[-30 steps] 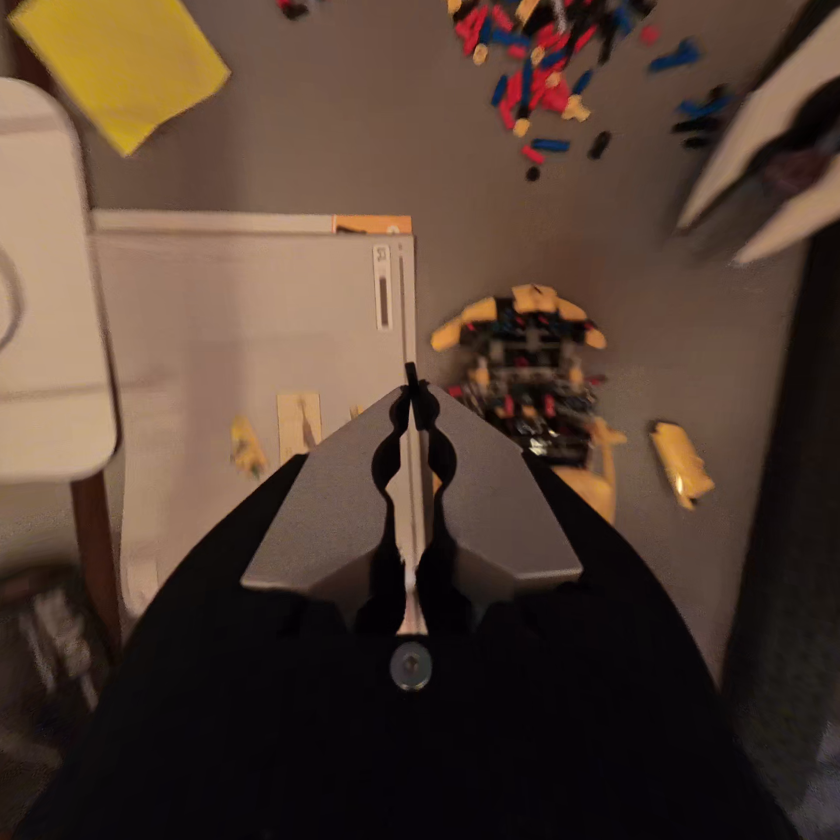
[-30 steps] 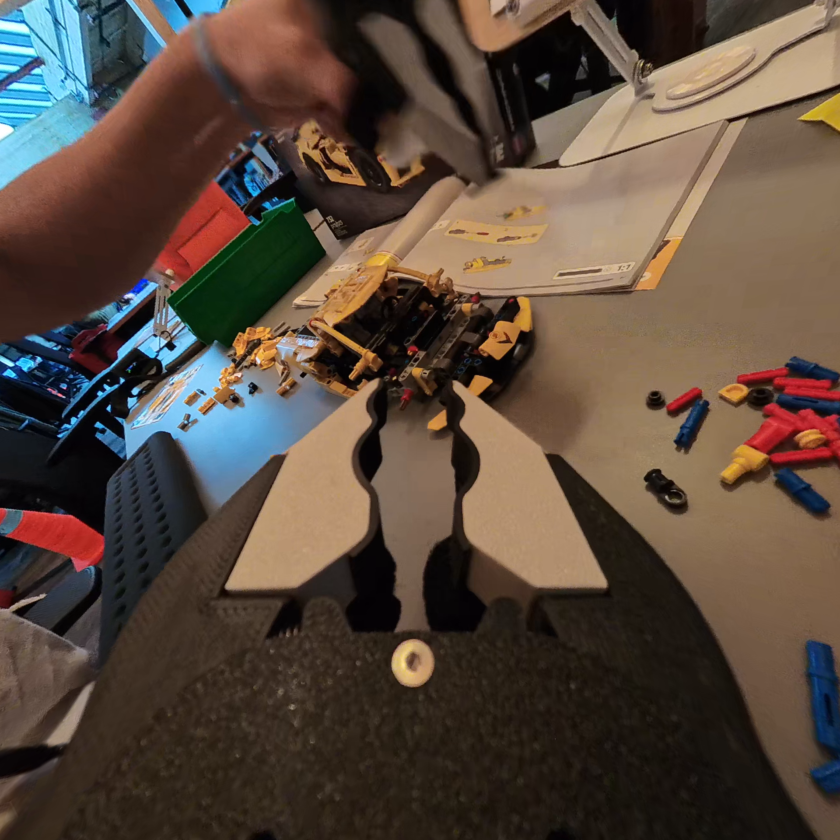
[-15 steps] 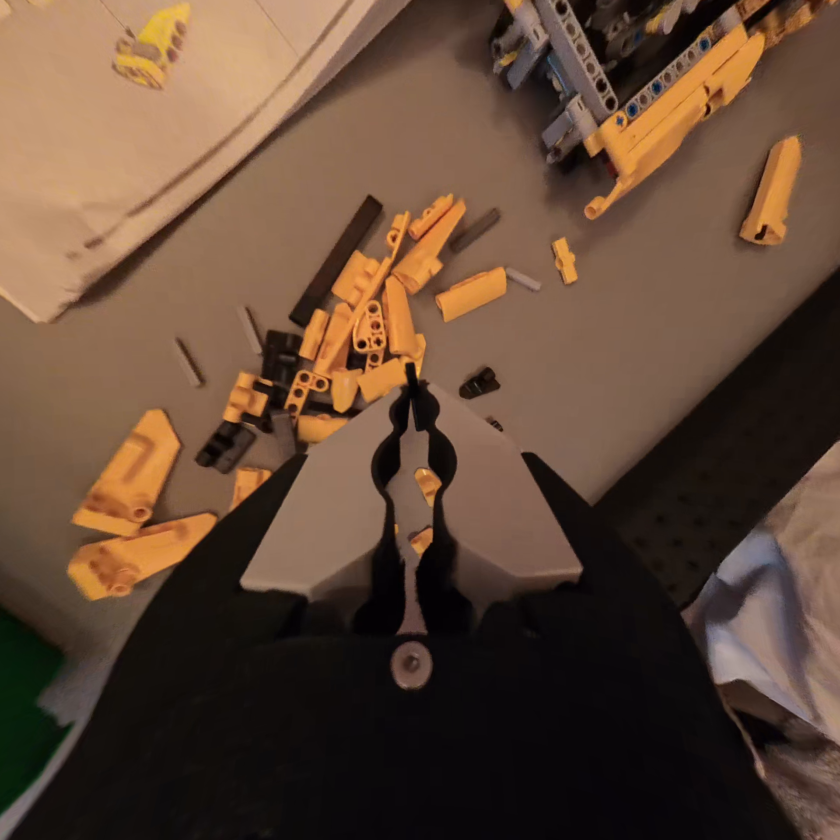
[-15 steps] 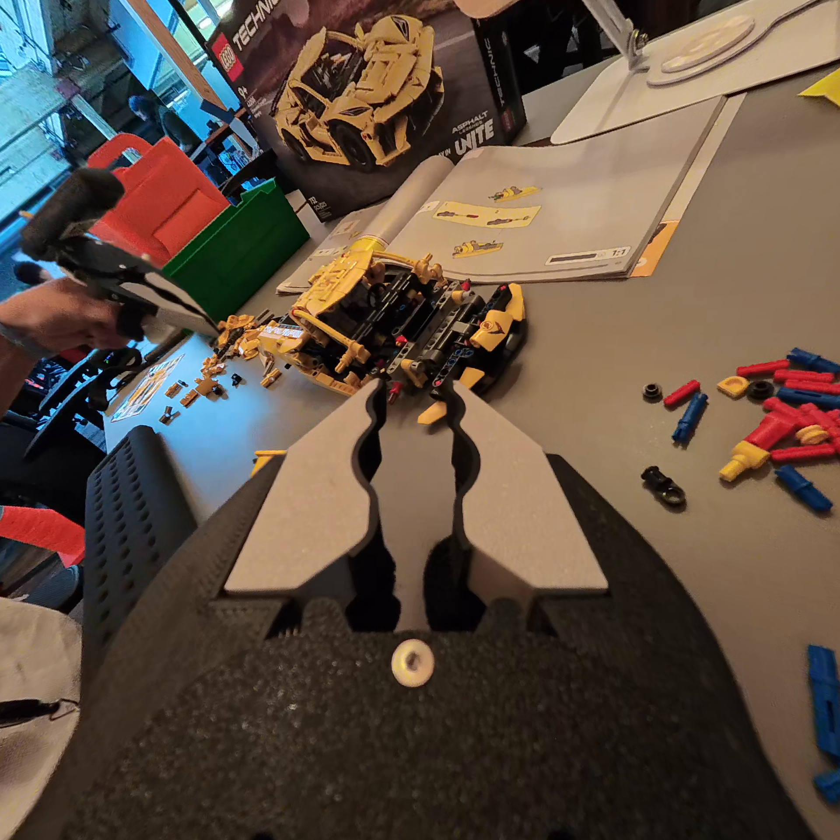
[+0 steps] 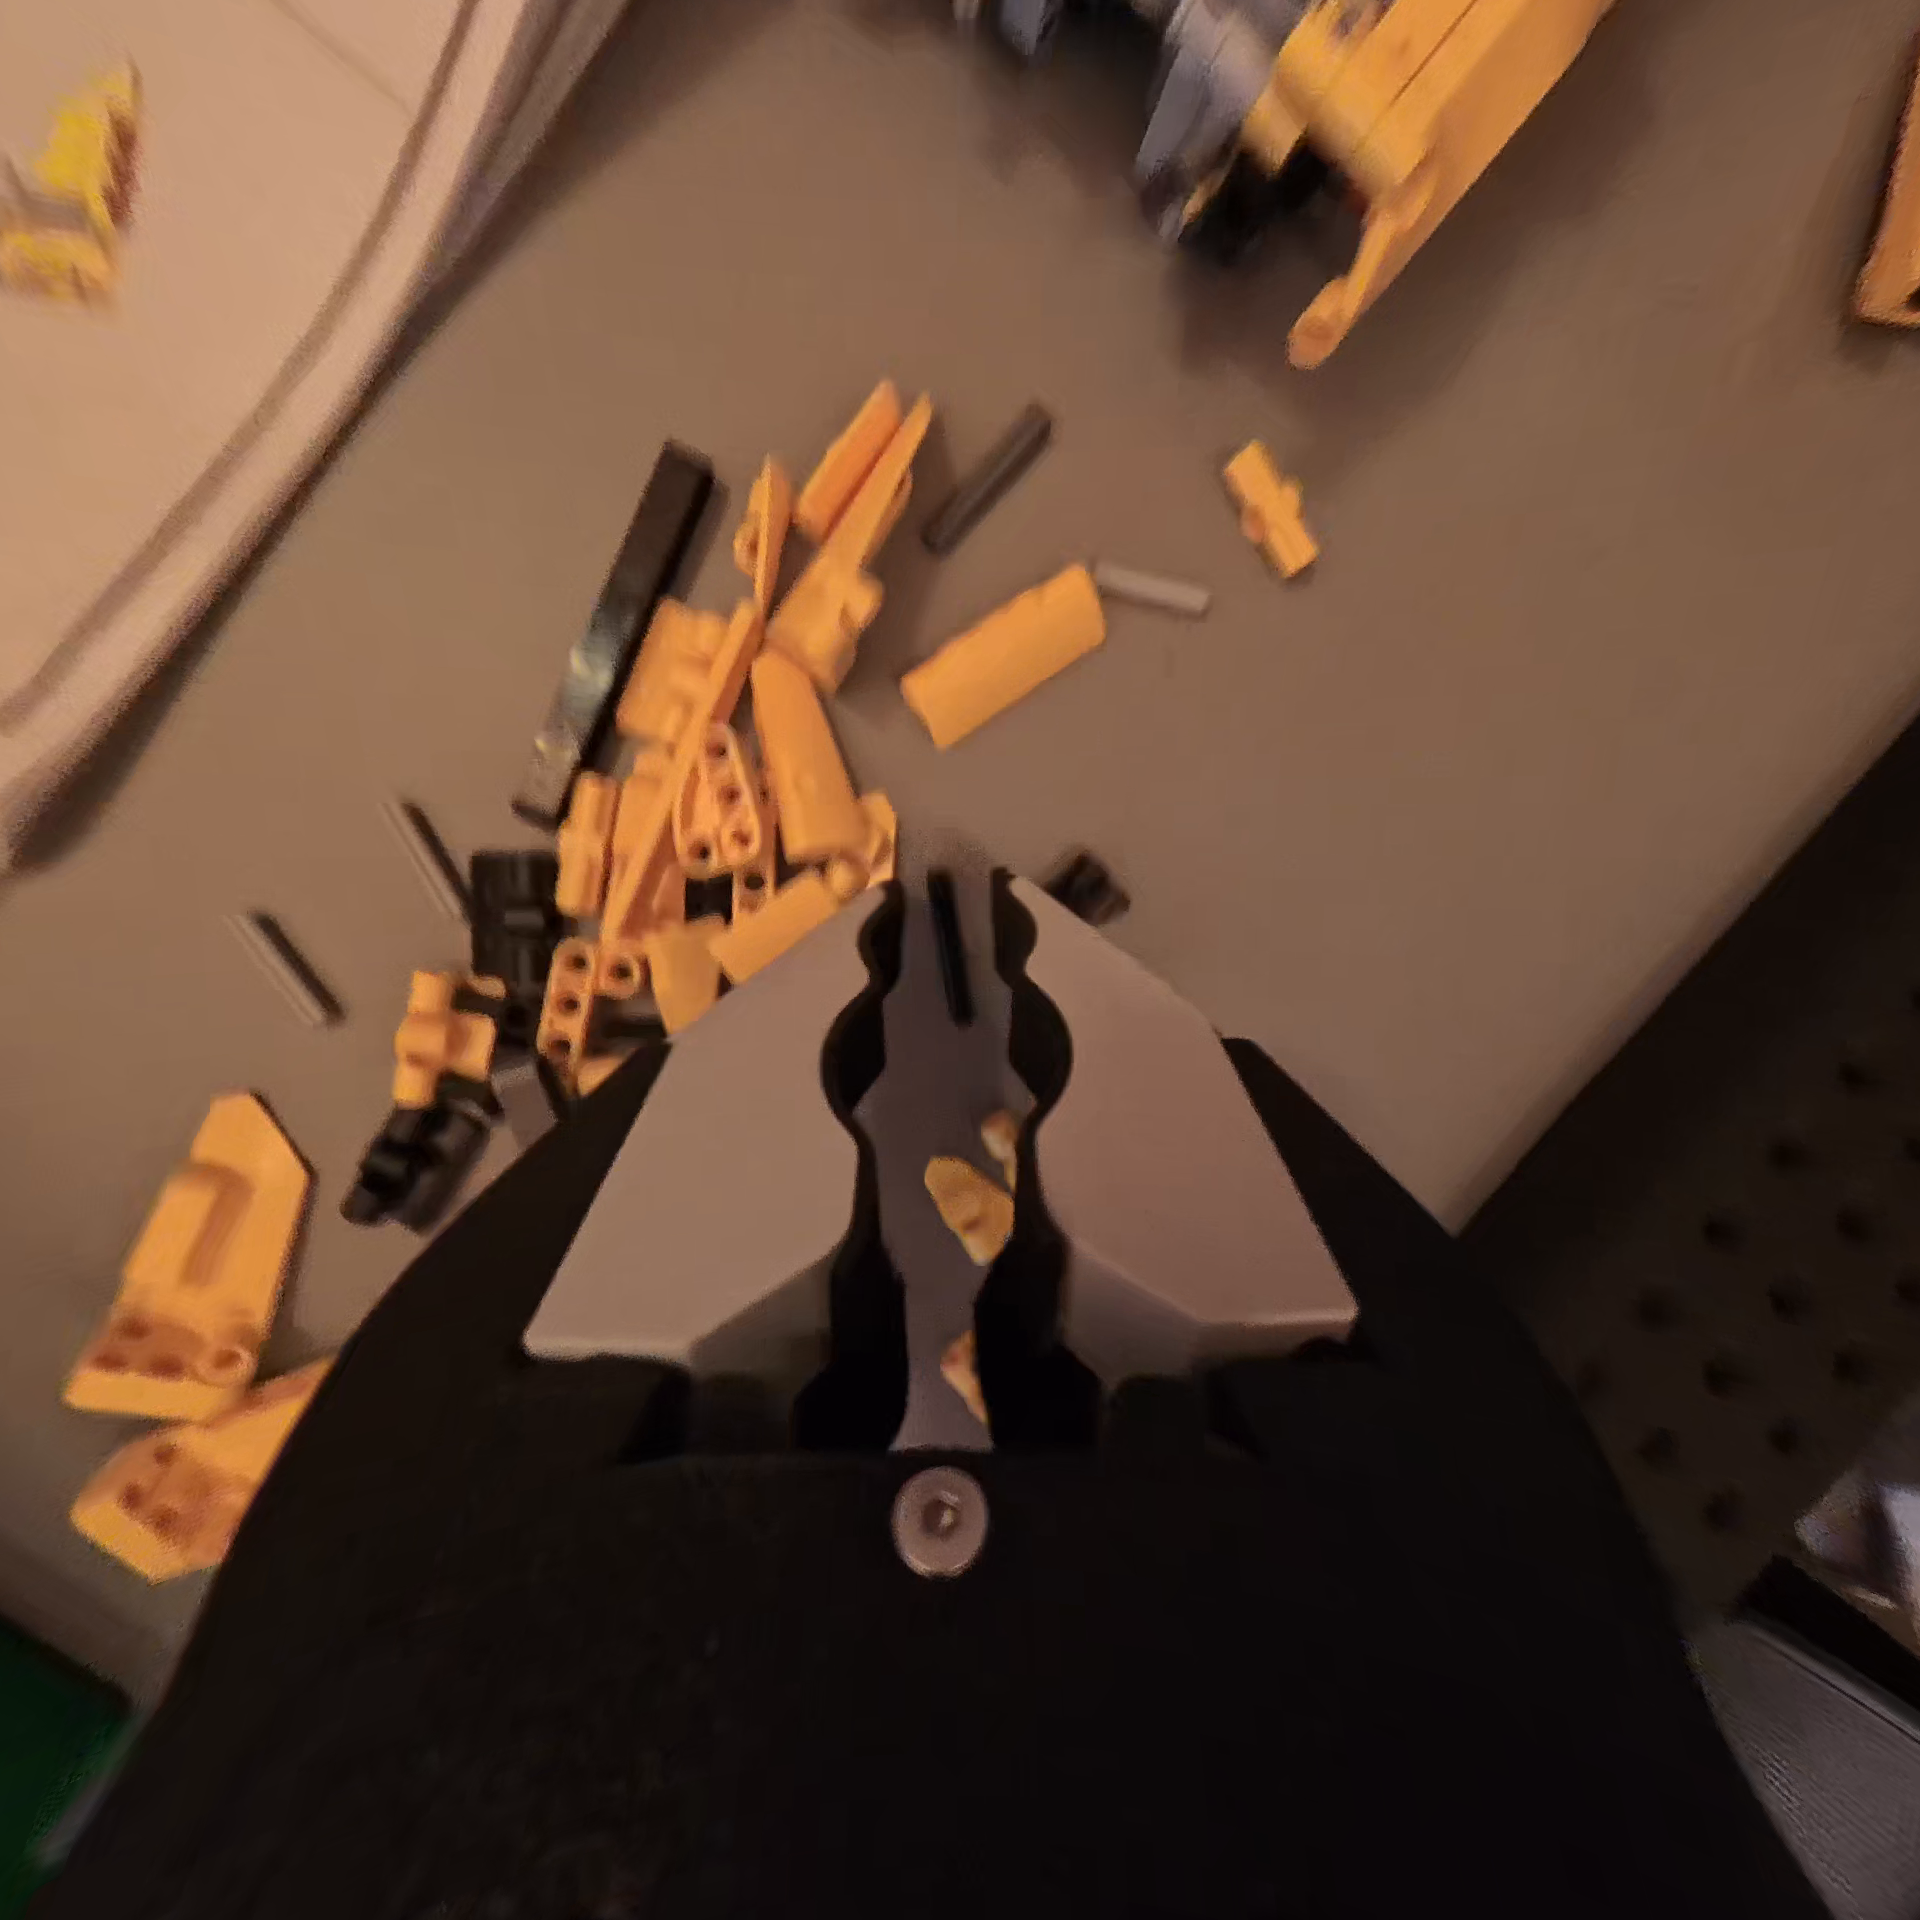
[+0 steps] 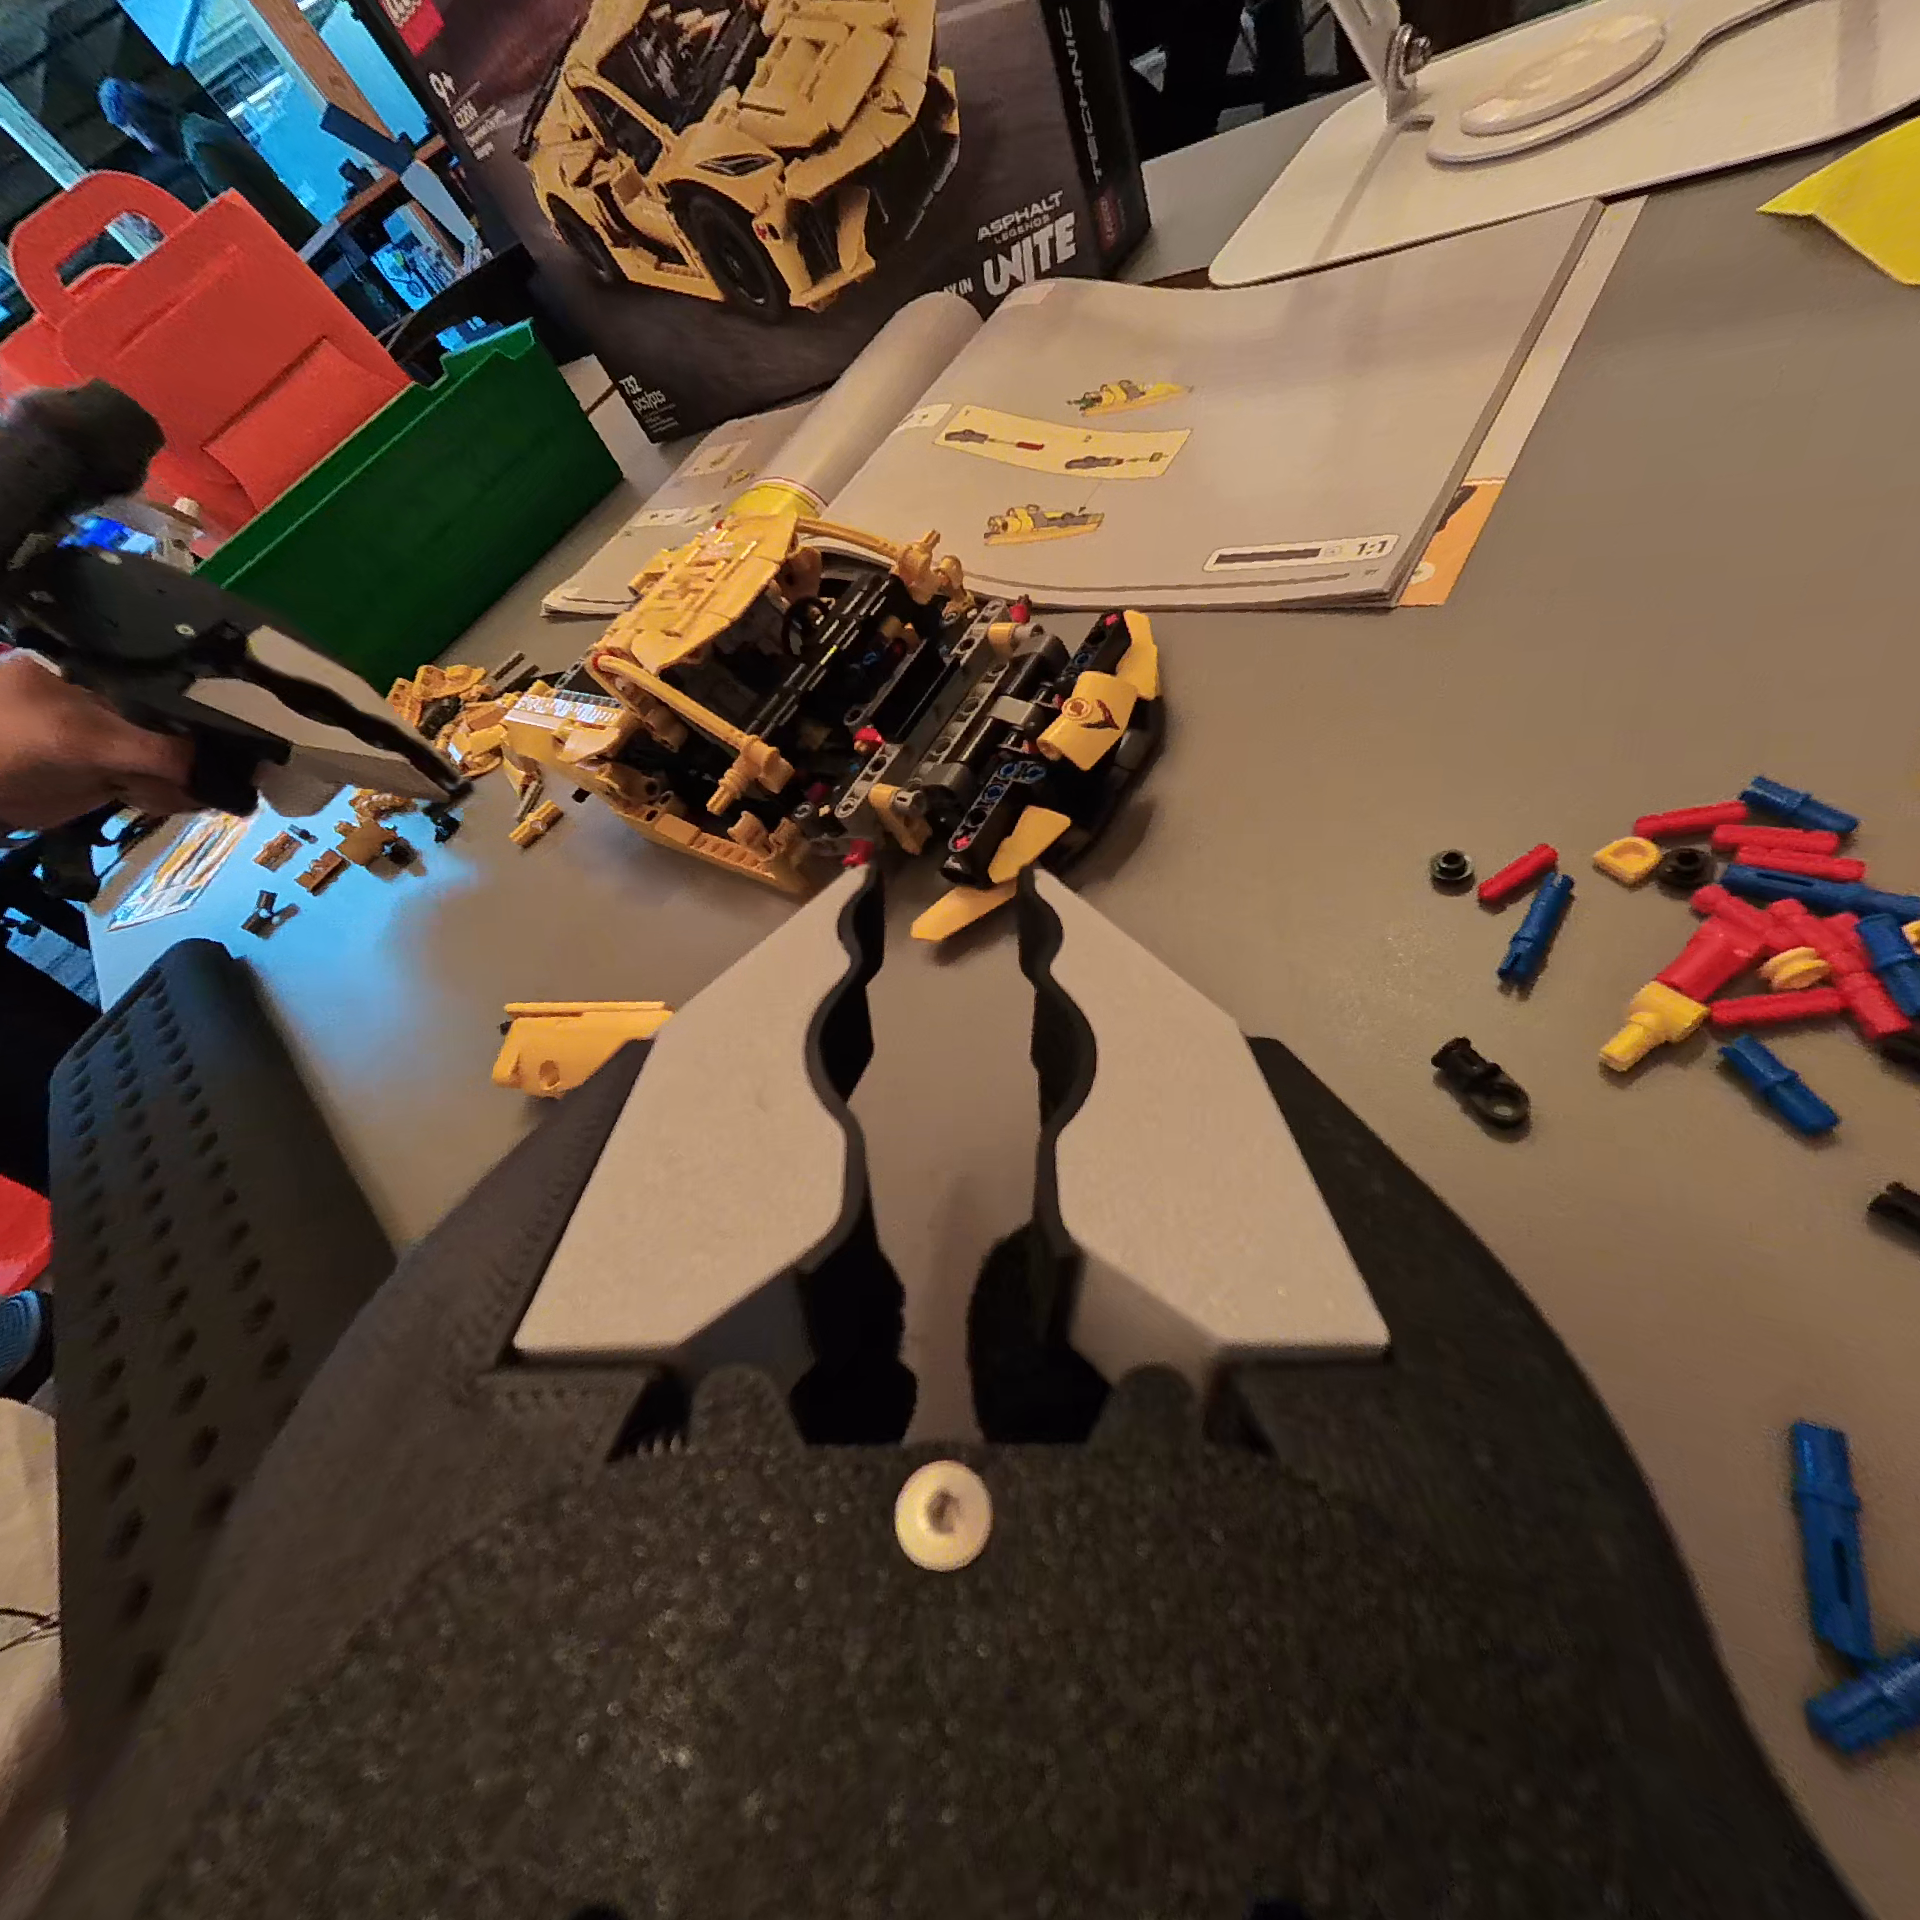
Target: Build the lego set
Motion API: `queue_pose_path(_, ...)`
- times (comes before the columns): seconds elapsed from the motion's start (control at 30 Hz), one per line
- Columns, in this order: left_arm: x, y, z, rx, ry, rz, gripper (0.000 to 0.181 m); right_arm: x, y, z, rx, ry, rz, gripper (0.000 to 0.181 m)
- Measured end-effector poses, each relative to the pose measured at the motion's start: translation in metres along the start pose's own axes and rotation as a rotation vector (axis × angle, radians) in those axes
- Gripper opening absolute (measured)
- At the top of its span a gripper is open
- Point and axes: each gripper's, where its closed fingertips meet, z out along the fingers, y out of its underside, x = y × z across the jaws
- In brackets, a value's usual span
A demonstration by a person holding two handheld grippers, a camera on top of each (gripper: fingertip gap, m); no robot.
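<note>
The partly built yellow and black lego car (image 6: 862, 707) sits mid-table; its rear corner shows in the left wrist view (image 5: 1351, 135). My left gripper (image 5: 951, 888) is open, low over the table beside a pile of loose yellow and black pieces (image 5: 727, 748). A thin black pin (image 5: 951, 966) sits between its fingertips with a gap on both sides. The left gripper also shows in the right wrist view (image 6: 447, 784), at the pile left of the car. My right gripper (image 6: 945, 883) is open and empty, just in front of the car.
An open instruction booklet (image 6: 1195, 447) and the set's box (image 6: 790, 156) lie behind the car. A green bin (image 6: 416, 520) stands at the back left. Red, blue and yellow pins (image 6: 1787, 935) are scattered at right. A yellow panel (image 6: 571, 1039) lies near the front edge, by a black perforated chair back (image 6: 177, 1195). The gap from one gripper's tips to the other's is roughly 35 cm.
My left gripper swung from above the booklet and car to the loose yellow pieces, moved closer to the table and opened, letting go of the thin black pin. My right gripper stayed put.
</note>
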Motion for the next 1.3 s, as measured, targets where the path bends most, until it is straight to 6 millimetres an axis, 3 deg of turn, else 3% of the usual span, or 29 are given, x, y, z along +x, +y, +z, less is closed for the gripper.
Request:
queue_pose_path(0.13,0.020,-0.052,0.000,0.107,0.010,0.226,0.022,0.000,0.003,0.002,-0.018,0.008,-0.012,0.023)
queue_pose_path(0.2,0.022,-0.065,0.010,0.073,0.003,0.386,0.022,0.000,0.004,0.003,-0.025,0.010,-0.018,0.023)
queue_pose_path(0.3,0.017,-0.072,0.025,-0.032,0.026,0.545,0.022,0.000,0.002,0.001,-0.015,0.013,-0.028,0.023)
queue_pose_path(0.47,0.021,-0.065,0.041,-0.203,0.170,0.610,0.015,0.001,-0.003,-0.003,0.019,0.015,-0.015,0.023)
queue_pose_path(0.5,0.023,-0.065,0.041,-0.214,0.186,0.621,0.004,0.001,-0.004,-0.004,0.026,0.012,-0.010,0.023)
queue_pose_path(0.6,0.016,-0.074,0.038,-0.222,0.136,0.663,0.003,0.001,-0.006,-0.005,0.039,-0.002,0.002,0.023)
queue_pose_path(0.7,0.014,-0.120,0.019,-0.113,0.116,0.595,0.003,-0.001,-0.007,-0.005,0.039,-0.019,0.001,0.023)
queue_pose_path(0.77,0.029,-0.174,0.005,-0.014,0.161,0.507,0.003,-0.004,-0.008,-0.004,0.035,-0.027,-0.013,0.022)
queue_pose_path(0.83,0.050,-0.234,0.005,0.045,0.208,0.448,0.003,-0.006,-0.008,-0.004,0.035,-0.032,-0.031,0.022)
queue_pose_path(0.9,0.082,-0.282,0.024,0.027,0.308,0.452,0.003,-0.009,-0.007,-0.004,0.032,-0.037,-0.044,0.022)
queue_pose_path(1.0,0.107,-0.323,0.086,-0.132,0.354,0.530,0.004,-0.010,-0.006,-0.005,0.028,-0.043,-0.050,0.023)
queue_pose_path(1.07,0.112,-0.336,0.128,-0.247,0.365,0.559,0.004,-0.010,-0.007,-0.007,0.040,-0.038,-0.052,0.023)
queue_pose_path(1.13,0.113,-0.344,0.158,-0.327,0.362,0.555,0.004,-0.010,-0.008,-0.009,0.052,-0.043,-0.048,0.023)
queue_pose_path(1.3,0.111,-0.330,0.182,-0.471,0.342,0.651,0.004,-0.012,-0.009,-0.009,0.055,-0.061,-0.041,0.023)
